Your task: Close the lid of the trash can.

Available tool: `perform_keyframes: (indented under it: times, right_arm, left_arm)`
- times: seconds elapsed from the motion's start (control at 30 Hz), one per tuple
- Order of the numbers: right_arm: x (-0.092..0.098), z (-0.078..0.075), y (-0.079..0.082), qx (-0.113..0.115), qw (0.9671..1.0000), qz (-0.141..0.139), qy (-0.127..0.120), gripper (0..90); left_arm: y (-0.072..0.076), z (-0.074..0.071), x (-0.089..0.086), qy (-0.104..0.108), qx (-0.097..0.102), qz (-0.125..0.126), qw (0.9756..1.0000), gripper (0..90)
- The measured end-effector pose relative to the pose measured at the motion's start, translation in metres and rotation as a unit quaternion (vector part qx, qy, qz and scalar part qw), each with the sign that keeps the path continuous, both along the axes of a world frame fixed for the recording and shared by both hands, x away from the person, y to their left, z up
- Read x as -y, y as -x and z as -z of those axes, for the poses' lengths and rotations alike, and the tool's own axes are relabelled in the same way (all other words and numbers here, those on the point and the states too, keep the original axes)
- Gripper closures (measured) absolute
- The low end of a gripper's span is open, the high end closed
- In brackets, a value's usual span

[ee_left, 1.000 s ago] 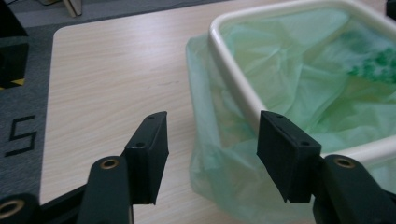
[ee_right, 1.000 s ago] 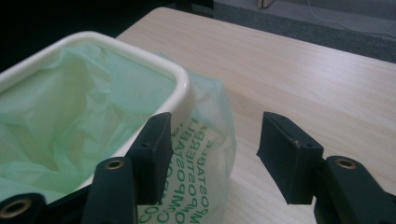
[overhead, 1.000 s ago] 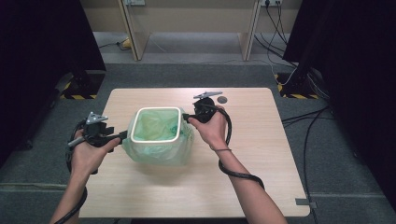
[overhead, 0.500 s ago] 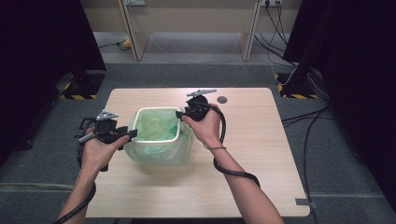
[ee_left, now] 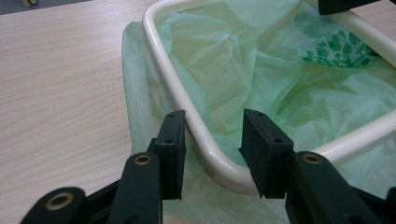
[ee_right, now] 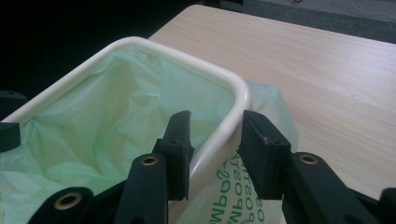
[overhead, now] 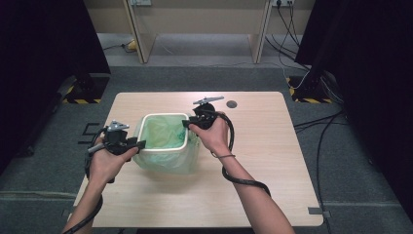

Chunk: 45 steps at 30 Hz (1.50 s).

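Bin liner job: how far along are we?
Done: the green liner sits inside the bin, its edge folded over the rim. In hand: left gripper and right gripper each straddle the rim at opposite corners, jaws just been closing, not yet pressing. Left: clamp, then lift or move the bin, probably.
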State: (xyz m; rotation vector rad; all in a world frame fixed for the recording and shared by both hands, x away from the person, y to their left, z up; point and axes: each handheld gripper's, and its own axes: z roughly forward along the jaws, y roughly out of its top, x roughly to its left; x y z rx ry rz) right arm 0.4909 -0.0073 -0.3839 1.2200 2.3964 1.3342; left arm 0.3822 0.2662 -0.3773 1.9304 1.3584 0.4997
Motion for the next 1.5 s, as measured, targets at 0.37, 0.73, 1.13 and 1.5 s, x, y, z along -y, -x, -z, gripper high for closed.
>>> perform_keyframes:
  times: [0.37,0.73,1.13,1.5]
  right_arm:
    - [0.0020,0.0090,-0.0025,-0.011,0.9998,0.002,-0.018,63.4]
    - [0.0004,0.0089,-0.0022,-0.006,0.9999,0.001,-0.011,61.7]
    - [0.0002,0.0095,-0.0039,-0.002,1.0000,-0.001,0.003,49.1]
    - [0.0028,0.0030,-0.0033,0.008,0.9999,-0.008,-0.004,43.3]
  left_arm:
    - [0.0001,0.0049,0.0024,-0.013,0.004,-0.002,0.9999,60.2]
    - [-0.0005,0.0062,0.0027,-0.004,0.002,-0.007,1.0000,57.4]
    - [0.0010,0.0014,-0.0022,-0.002,0.017,-0.016,0.9997,44.7]
    - [0.0023,-0.0019,-0.0051,0.001,0.038,-0.011,0.9992,38.0]
